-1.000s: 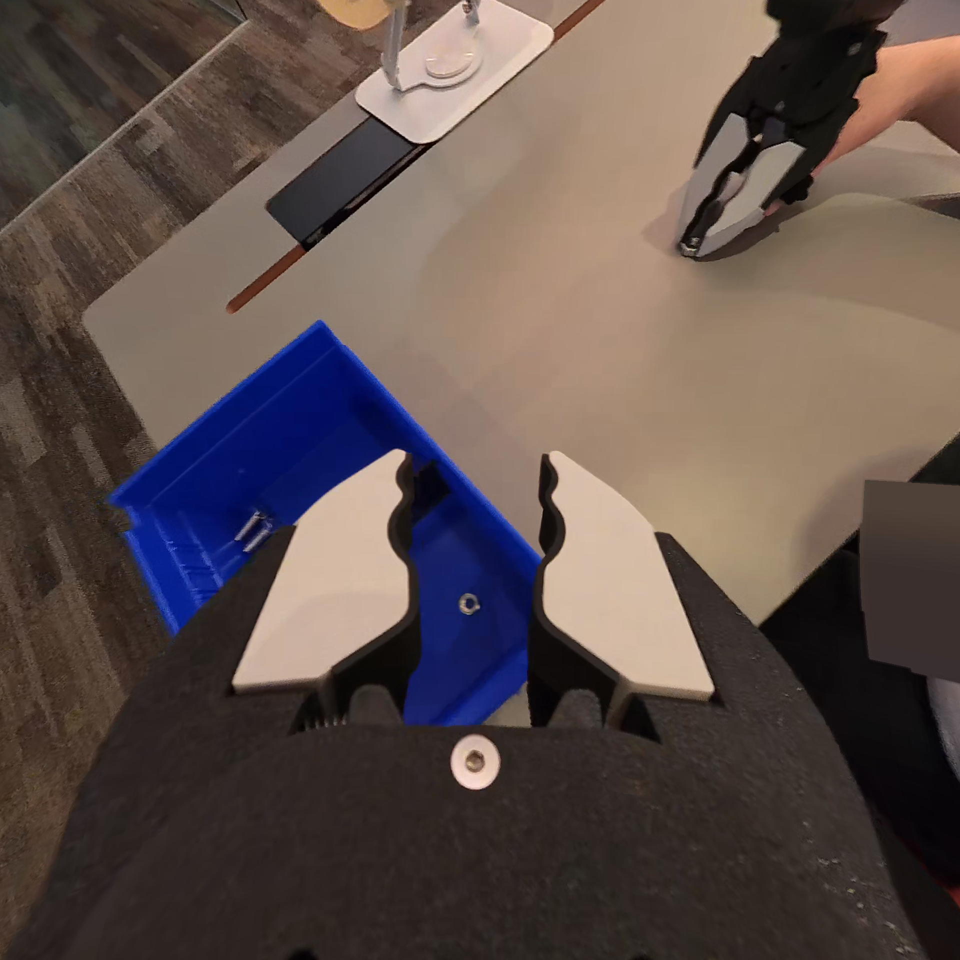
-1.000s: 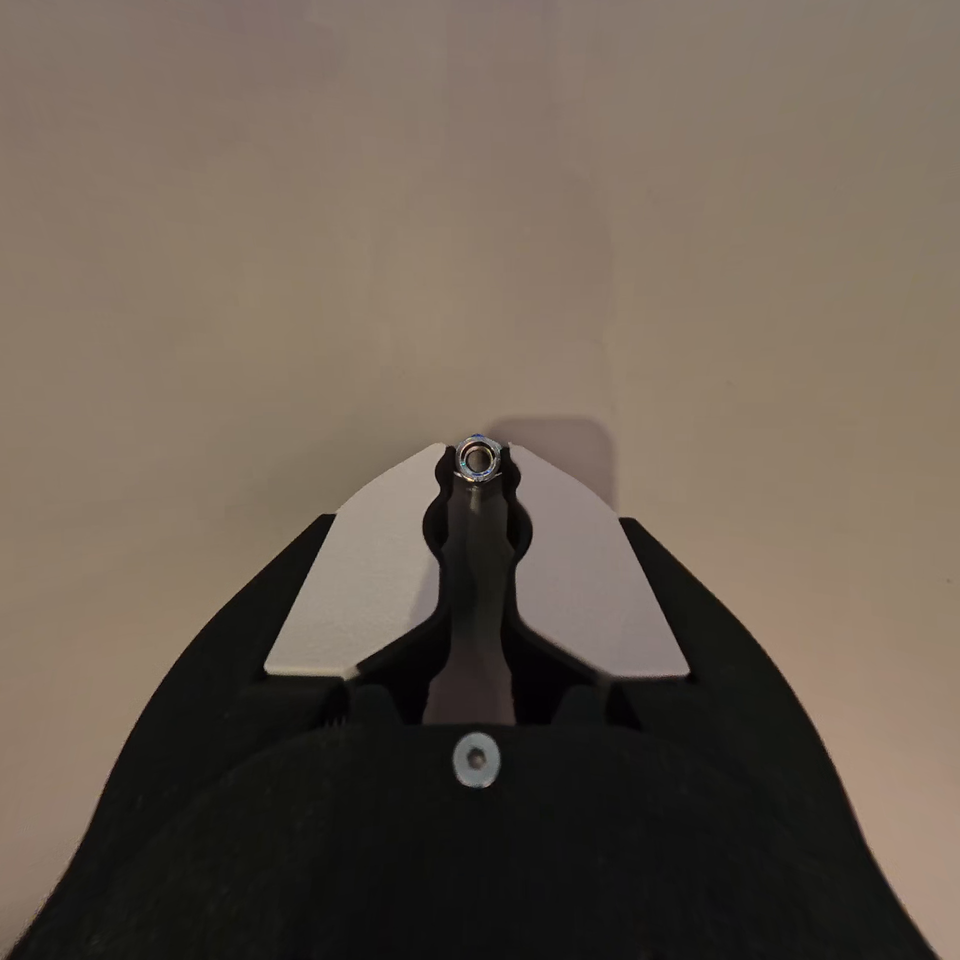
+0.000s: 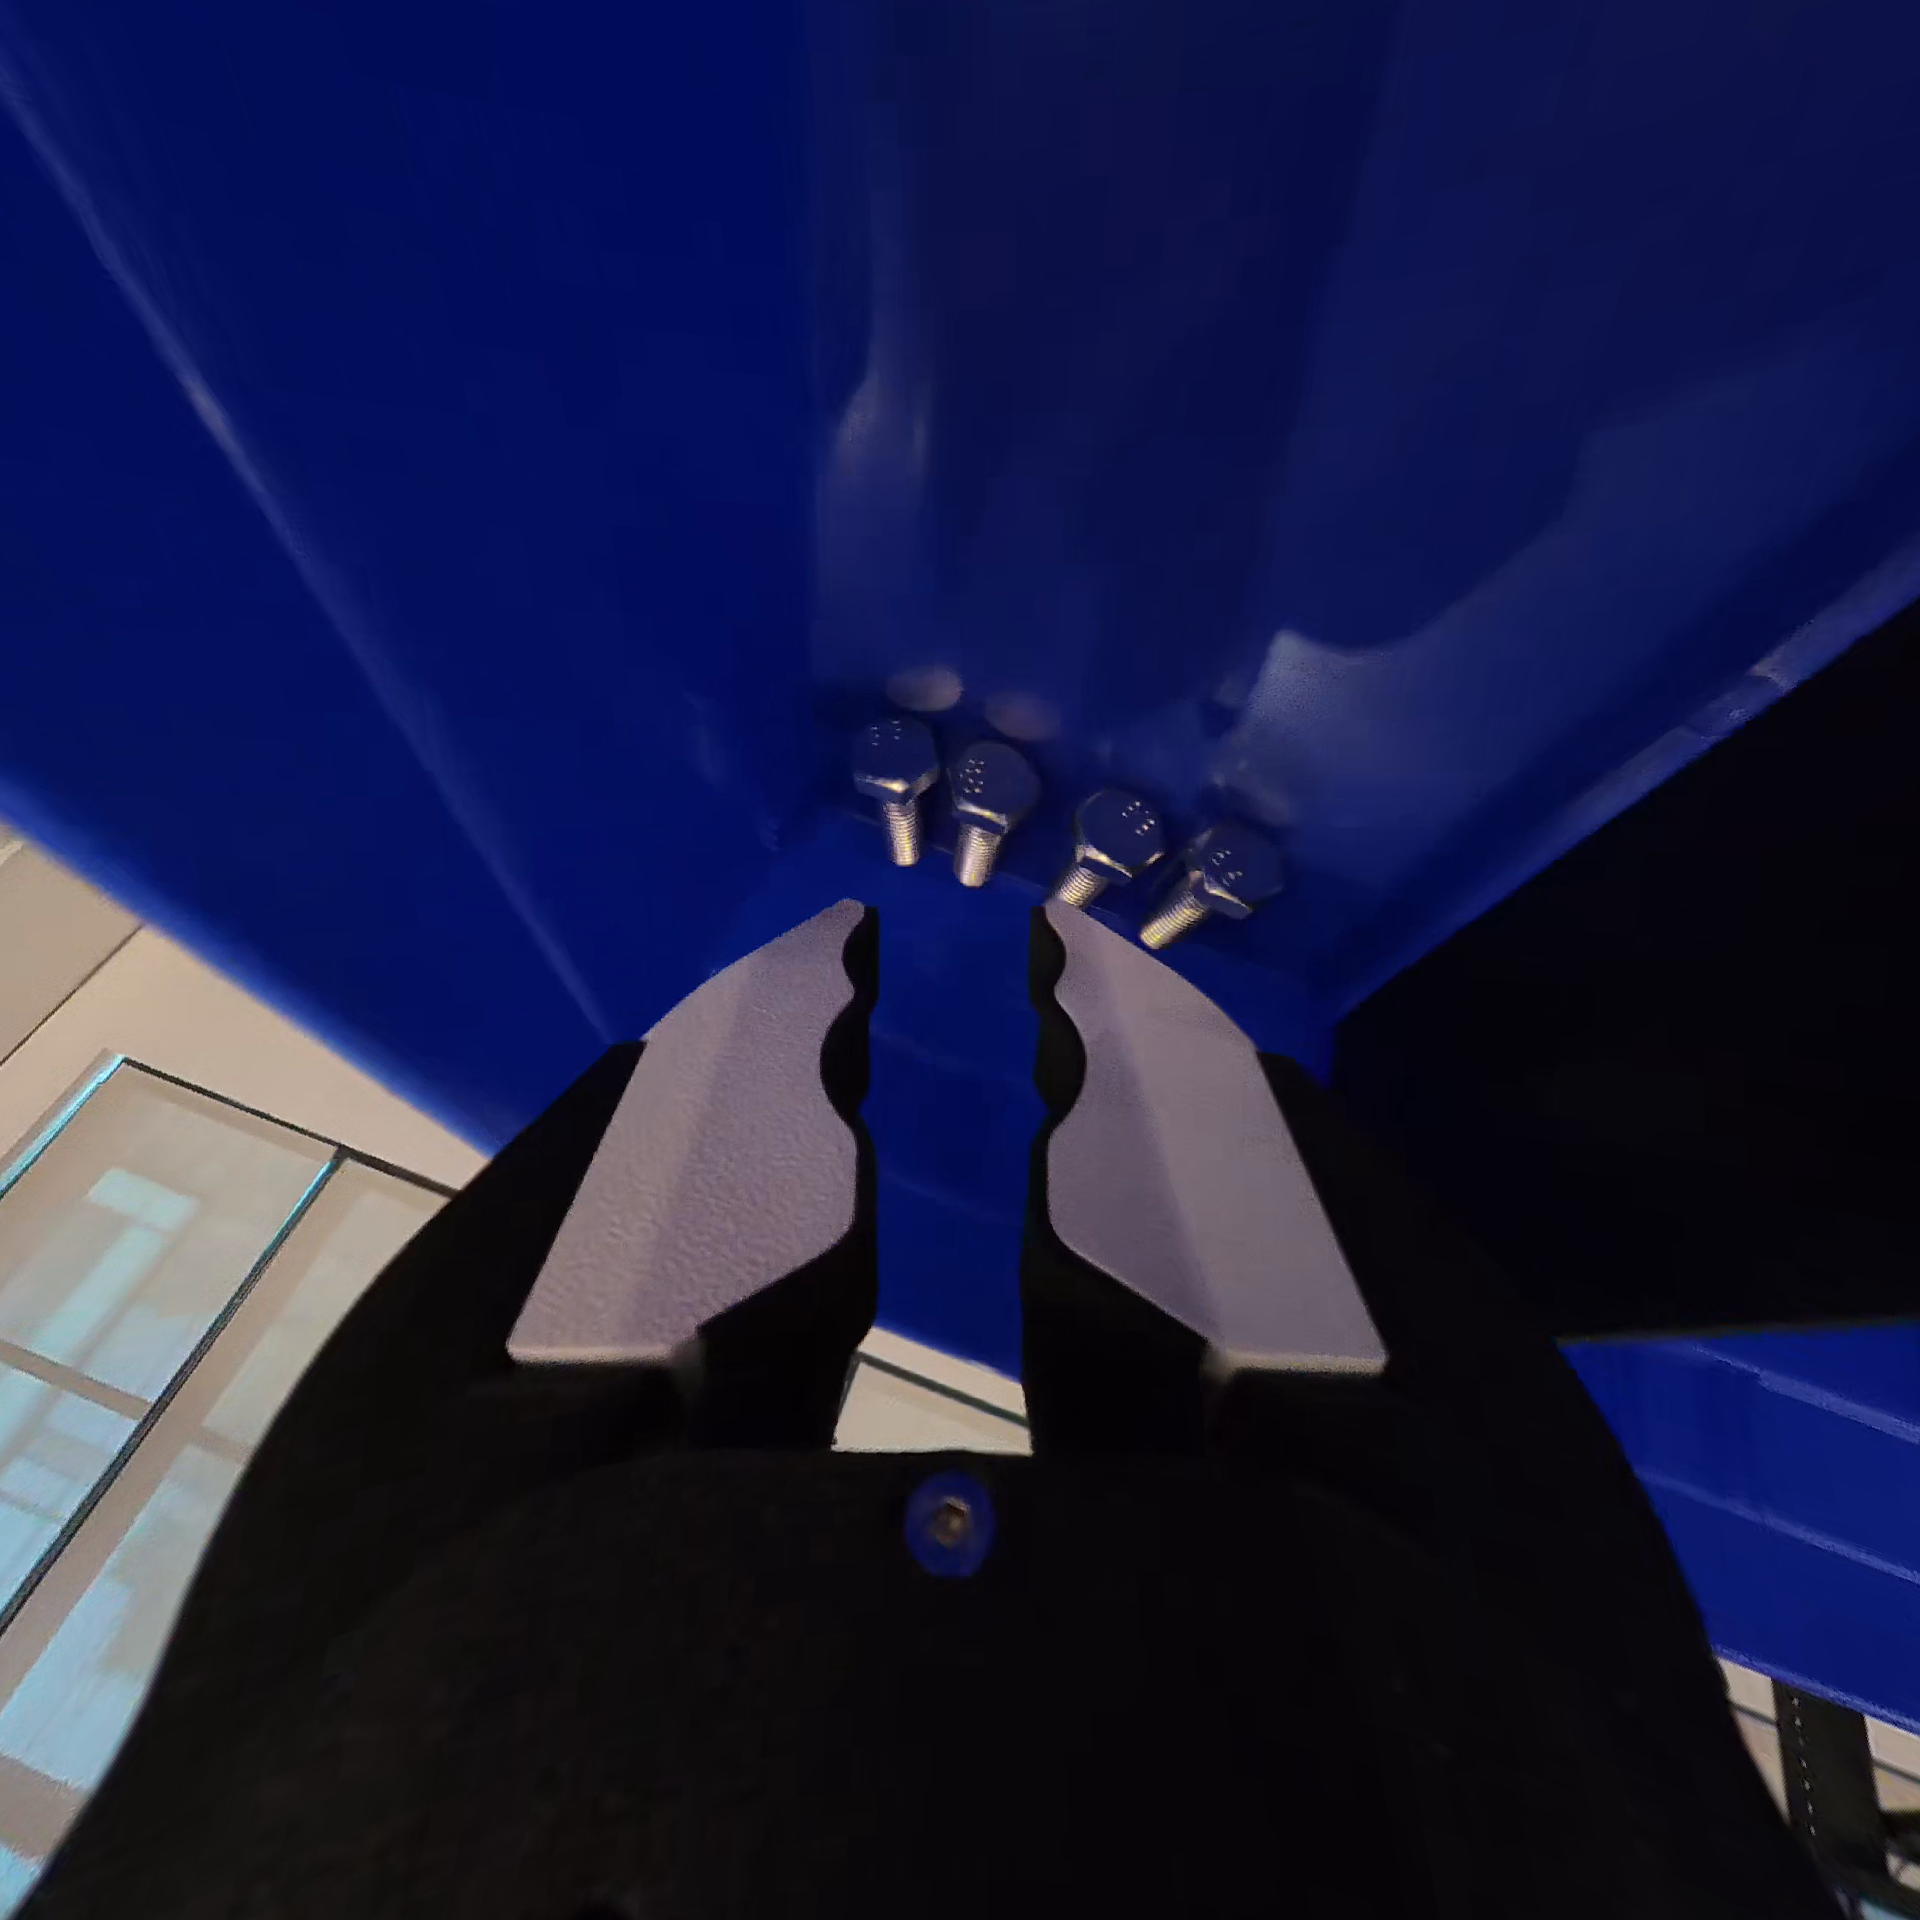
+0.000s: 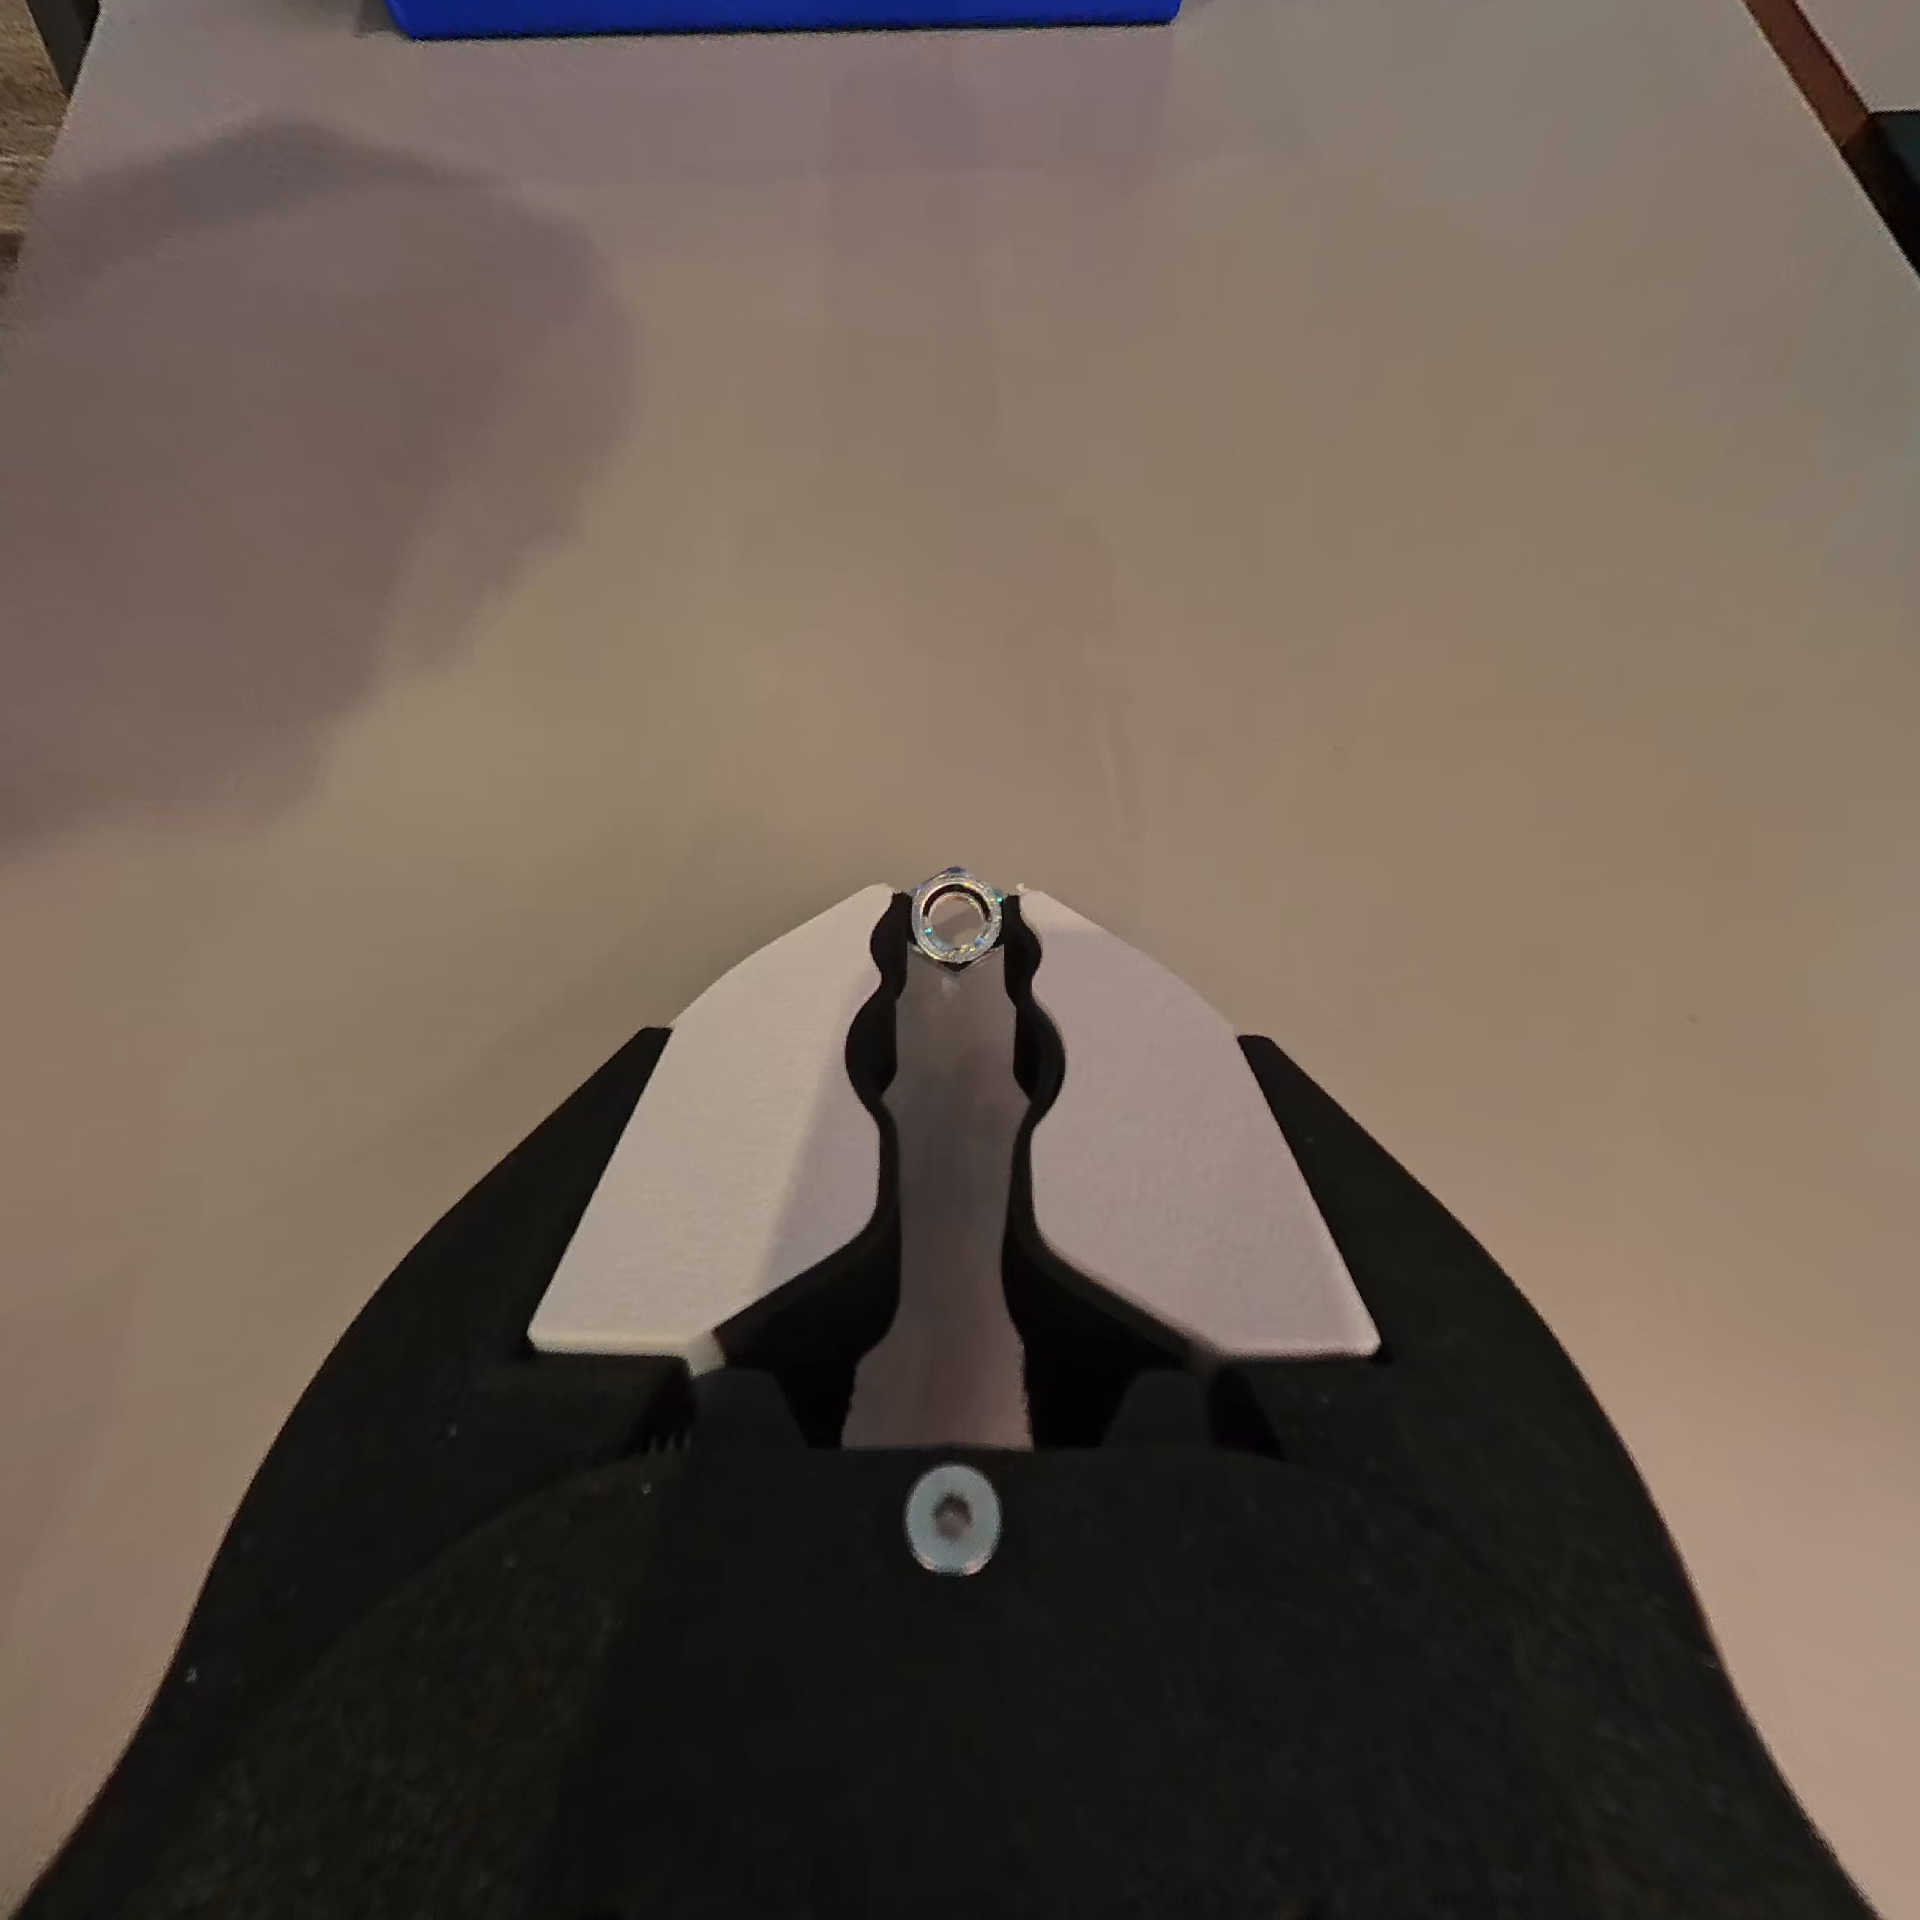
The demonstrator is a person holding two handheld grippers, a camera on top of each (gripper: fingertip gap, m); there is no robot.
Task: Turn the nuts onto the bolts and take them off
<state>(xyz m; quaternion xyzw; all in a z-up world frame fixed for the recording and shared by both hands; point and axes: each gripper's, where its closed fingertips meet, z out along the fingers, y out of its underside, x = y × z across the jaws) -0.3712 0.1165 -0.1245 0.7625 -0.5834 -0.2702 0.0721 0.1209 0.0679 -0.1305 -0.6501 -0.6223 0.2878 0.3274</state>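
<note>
Left tongs (image 3: 954,914) first: spread apart w/ a clear gap, nothing between the tips, poking nose-first into the blue bin (image 3: 520,468). Aimed at the far corner, where the bolts have collected; judging by the tilt of the view, probably angled that way to get at one.

Counting bolts: four. Bolt one (image 3: 896,781), bolt two (image 3: 987,802), bolt three (image 3: 1110,840), bolt four (image 3: 1205,878), all in a loose row, heads toward the bin wall, threaded ends pointing back at the tips. Third one sits just beyond the right-hand fingertip (image 3: 1060,925), not touching as far as can be told. Two faint round blurs above the row read as reflections, so not counted.

Over to the right tongs (image 4: 956,925): closed down, pinching one nut (image 4: 956,923) at the very tips. Nut held flat-on, hole facing up toward the camera, prob. so a thread can be lined up w/ it later. Hovering or resting over the beige table (image 4: 1351,520); contact not clear. A strip of blue bin edge (image 4: 779,16) visible at the far end of the table, well apart from the nut.

Tally: 2 tongs, 4 bolts, 1 nut, 1 bin. No other nut visible in either view right now.

Stage, by guess: nut ready and waiting, bolt not yet picked.
</note>
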